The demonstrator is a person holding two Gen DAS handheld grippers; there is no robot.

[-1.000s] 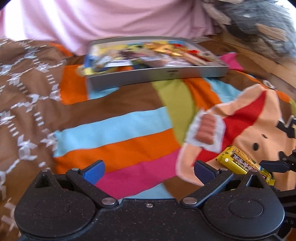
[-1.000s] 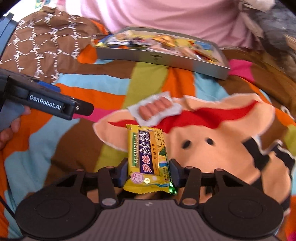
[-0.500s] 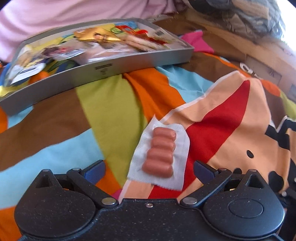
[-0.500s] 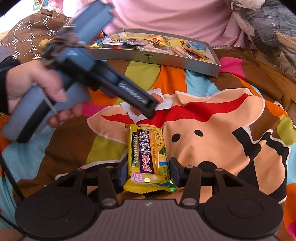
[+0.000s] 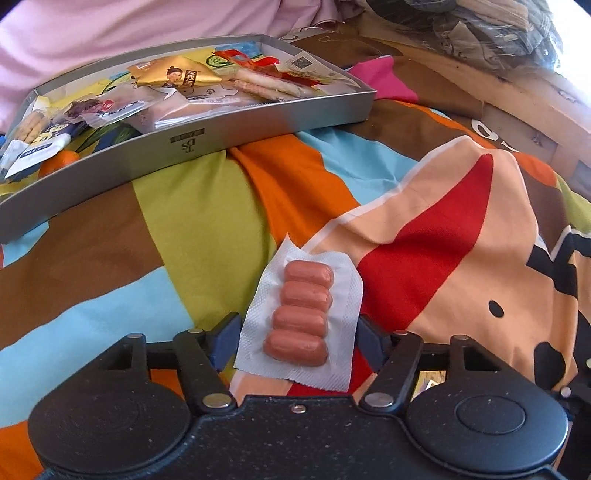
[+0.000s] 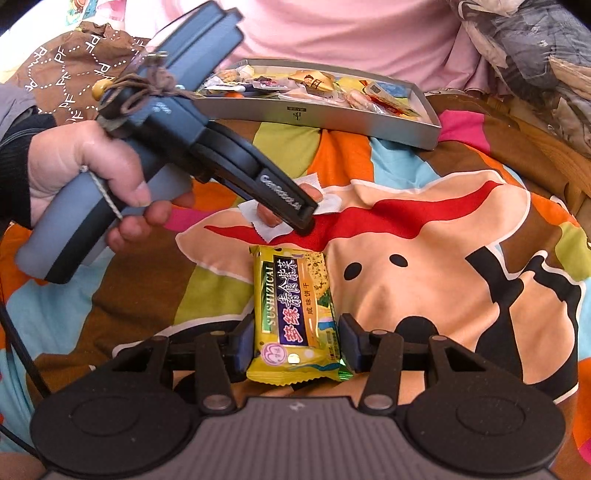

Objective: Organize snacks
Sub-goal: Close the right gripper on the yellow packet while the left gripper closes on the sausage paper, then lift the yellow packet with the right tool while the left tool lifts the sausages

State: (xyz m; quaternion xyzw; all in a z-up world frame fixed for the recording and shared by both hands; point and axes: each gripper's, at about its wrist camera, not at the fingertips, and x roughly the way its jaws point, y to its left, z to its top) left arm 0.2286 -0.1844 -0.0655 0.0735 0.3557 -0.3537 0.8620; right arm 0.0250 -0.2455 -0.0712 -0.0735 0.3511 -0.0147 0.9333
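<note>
A clear pack of small sausages (image 5: 301, 321) lies on the striped cartoon blanket (image 5: 207, 229). My left gripper (image 5: 297, 330) is shut on it, its blue pads pressing both side edges of the wrapper. The right wrist view shows that left gripper (image 6: 306, 221) angled down over the sausage pack (image 6: 251, 210), which it partly hides. My right gripper (image 6: 295, 332) is shut on a yellow cracker packet (image 6: 291, 295) resting low on the blanket. Further back, a grey tray (image 5: 184, 144) holds several wrapped snacks; this tray (image 6: 332, 122) is also seen from the right wrist.
A person's hand (image 6: 74, 166) holds the left gripper's handle. Pink fabric (image 5: 110, 33) lies behind the tray. There is a brown patterned cloth (image 6: 74, 66) at far left. Bundled clothing (image 6: 535, 55) and a wooden edge (image 5: 517, 99) are at right.
My left gripper swung right from the open blanket onto the sausage pack, and its fingers closed in on the wrapper. The right gripper kept hold of the yellow packet, nearly still.
</note>
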